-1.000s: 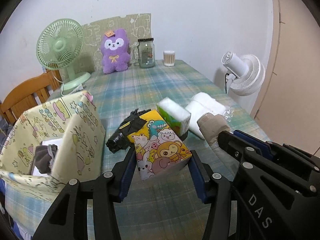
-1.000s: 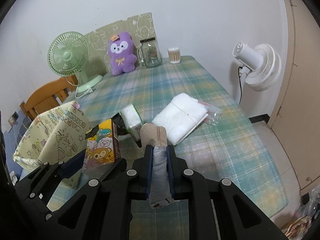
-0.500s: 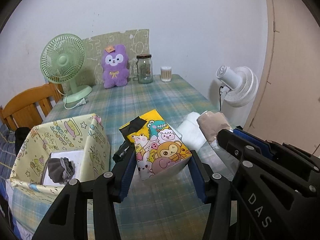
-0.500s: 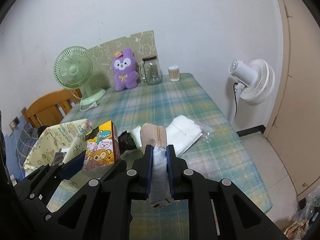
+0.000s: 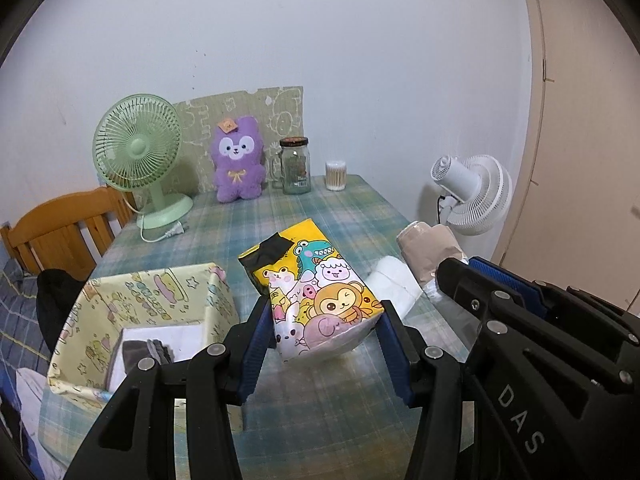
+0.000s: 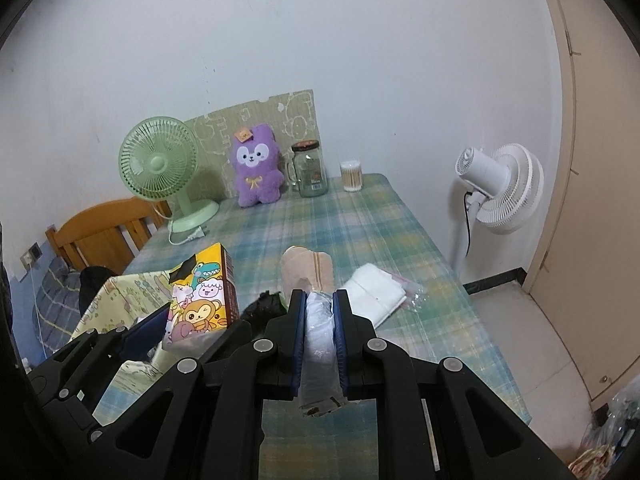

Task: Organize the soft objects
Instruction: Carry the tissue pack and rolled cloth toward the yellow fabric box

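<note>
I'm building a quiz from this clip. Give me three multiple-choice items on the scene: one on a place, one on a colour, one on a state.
1. Where is the glass jar?
A. far end of the table, beside the plush toy
B. inside the fabric box
C. on the floor

2. What colour is the plush toy?
A. purple
B. red
C. white

3. What is the left tool doing?
A. gripping the cartoon tissue pack
B. hanging open and empty
C. gripping the green fan

Answers:
1 A: the glass jar stands next to the plush toy.
2 A: its fur is purple.
3 A: the left tool clamps the cartoon tissue pack.
</note>
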`<control>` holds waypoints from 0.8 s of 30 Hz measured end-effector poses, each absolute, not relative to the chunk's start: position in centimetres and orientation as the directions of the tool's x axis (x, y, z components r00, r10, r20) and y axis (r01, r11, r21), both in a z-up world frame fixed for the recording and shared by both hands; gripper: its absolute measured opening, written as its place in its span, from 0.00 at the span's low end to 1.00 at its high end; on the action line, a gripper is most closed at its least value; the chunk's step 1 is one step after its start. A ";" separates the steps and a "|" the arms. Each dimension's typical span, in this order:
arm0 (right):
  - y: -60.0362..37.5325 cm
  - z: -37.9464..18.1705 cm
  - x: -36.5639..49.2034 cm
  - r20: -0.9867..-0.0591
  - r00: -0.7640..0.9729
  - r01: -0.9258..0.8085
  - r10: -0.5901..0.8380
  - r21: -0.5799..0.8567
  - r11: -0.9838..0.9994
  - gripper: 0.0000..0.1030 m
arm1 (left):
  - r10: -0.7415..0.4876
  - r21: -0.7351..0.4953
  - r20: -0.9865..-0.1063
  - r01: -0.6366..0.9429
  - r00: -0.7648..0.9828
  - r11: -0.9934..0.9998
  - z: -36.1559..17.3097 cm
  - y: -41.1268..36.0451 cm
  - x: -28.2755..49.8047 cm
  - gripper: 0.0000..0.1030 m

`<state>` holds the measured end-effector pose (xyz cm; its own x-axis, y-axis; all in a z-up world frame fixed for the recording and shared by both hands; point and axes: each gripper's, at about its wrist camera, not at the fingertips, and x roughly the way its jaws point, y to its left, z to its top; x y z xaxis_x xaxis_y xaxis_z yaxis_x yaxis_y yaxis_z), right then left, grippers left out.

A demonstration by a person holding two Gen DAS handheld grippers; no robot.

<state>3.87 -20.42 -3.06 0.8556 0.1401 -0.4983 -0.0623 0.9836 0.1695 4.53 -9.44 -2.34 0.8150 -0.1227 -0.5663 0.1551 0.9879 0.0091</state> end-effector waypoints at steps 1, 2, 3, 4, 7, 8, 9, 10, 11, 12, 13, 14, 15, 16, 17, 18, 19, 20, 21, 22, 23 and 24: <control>-20.2 -2.9 3.8 -0.496 0.857 -0.064 0.141 0.169 0.984 0.16 | -0.122 0.009 -0.564 0.154 0.816 0.988 -2.2 -9.2 4.5 0.52; -20.1 -2.9 3.7 -0.494 0.858 -0.065 0.142 0.170 0.983 0.16 | -0.122 0.010 -0.563 0.154 0.817 0.988 -2.1 -9.0 4.5 0.52; -19.9 -2.8 3.7 -0.492 0.858 -0.068 0.145 0.172 0.983 0.16 | -0.121 0.013 -0.562 0.155 0.818 0.988 -2.0 -8.8 4.4 0.52; -19.7 -2.7 3.7 -0.491 0.858 -0.071 0.149 0.173 0.982 0.16 | -0.120 0.017 -0.562 0.157 0.819 0.987 -1.8 -8.6 4.4 0.52; -18.8 -2.3 3.6 -0.485 0.861 -0.077 0.153 0.173 0.982 0.16 | -0.112 0.024 -0.555 0.150 0.825 0.988 -1.5 -8.0 4.5 0.52; -18.7 -2.3 3.7 -0.485 0.861 -0.078 0.153 0.172 0.982 0.16 | -0.113 0.023 -0.555 0.150 0.824 0.988 -1.5 -7.8 4.5 0.52; -18.3 -2.1 3.8 -0.483 0.862 -0.079 0.153 0.171 0.982 0.16 | -0.115 0.021 -0.557 0.152 0.823 0.988 -1.4 -7.5 4.5 0.52; -18.1 -2.1 3.9 -0.482 0.863 -0.080 0.154 0.170 0.982 0.16 | -0.116 0.018 -0.558 0.152 0.822 0.988 -1.4 -7.2 4.6 0.52; -17.9 -2.1 4.0 -0.482 0.862 -0.081 0.154 0.170 0.982 0.16 | -0.115 0.018 -0.559 0.151 0.821 0.988 -1.3 -6.9 4.7 0.52; -17.6 -2.0 4.1 -0.483 0.862 -0.083 0.156 0.170 0.982 0.16 | -0.116 0.017 -0.559 0.151 0.821 0.988 -1.3 -6.7 4.7 0.52; -17.3 -1.9 4.2 -0.483 0.861 -0.085 0.158 0.169 0.982 0.16 | -0.116 0.016 -0.558 0.151 0.822 0.988 -1.3 -6.4 4.8 0.52; -17.0 -1.9 4.4 -0.483 0.861 -0.087 0.159 0.169 0.982 0.16 | -0.118 0.016 -0.557 0.153 0.822 0.988 -1.2 -6.2 4.8 0.52; -16.7 -1.8 4.5 -0.483 0.861 -0.090 0.161 0.168 0.982 0.16 | -0.120 0.014 -0.556 0.153 0.822 0.988 -1.2 -5.8 4.9 0.52; -16.4 -1.7 4.6 -0.482 0.861 -0.093 0.163 0.166 0.982 0.16 | -0.120 0.012 -0.556 0.152 0.822 0.988 -1.2 -5.6 5.0 0.52; -16.0 -1.7 4.7 -0.481 0.861 -0.097 0.165 0.164 0.982 0.16 | -0.120 0.010 -0.555 0.151 0.823 0.989 -1.1 -5.3 5.1 0.52; -15.8 -1.6 4.8 -0.480 0.861 -0.099 0.167 0.164 0.982 0.16 | -0.119 0.010 -0.554 0.149 0.824 0.989 -1.1 -5.0 5.2 0.52; -15.5 -1.6 4.9 -0.479 0.861 -0.104 0.171 0.163 0.981 0.16 | -0.116 0.009 -0.553 0.145 0.825 0.989 -1.1 -4.7 5.3 0.52; -15.1 -1.5 5.1 -0.480 0.860 -0.108 0.174 0.162 0.981 0.16 | -0.115 0.009 -0.552 0.144 0.826 0.990 -1.1 -4.5 5.3 0.53; -14.9 -1.6 5.2 -0.480 0.860 -0.111 0.177 0.162 0.981 0.16 | -0.111 0.007 -0.551 0.138 0.827 0.990 -1.1 -4.1 5.4 0.53; -14.6 -1.6 5.4 -0.480 0.859 -0.115 0.180 0.161 0.980 0.16 | -0.109 0.007 -0.549 0.135 0.828 0.991 -1.0 -3.8 5.6 0.53; -14.3 -1.6 5.5 -0.481 0.857 -0.120 0.183 0.161 0.980 0.16 | -0.105 0.006 -0.548 0.129 0.830 0.992 -1.0 -3.4 5.7 0.53; -13.8 -1.6 5.7 -0.482 0.856 -0.124 0.187 0.159 0.979 0.16 | -0.100 0.005 -0.547 0.123 0.831 0.992 -1.1 -3.0 5.8 0.53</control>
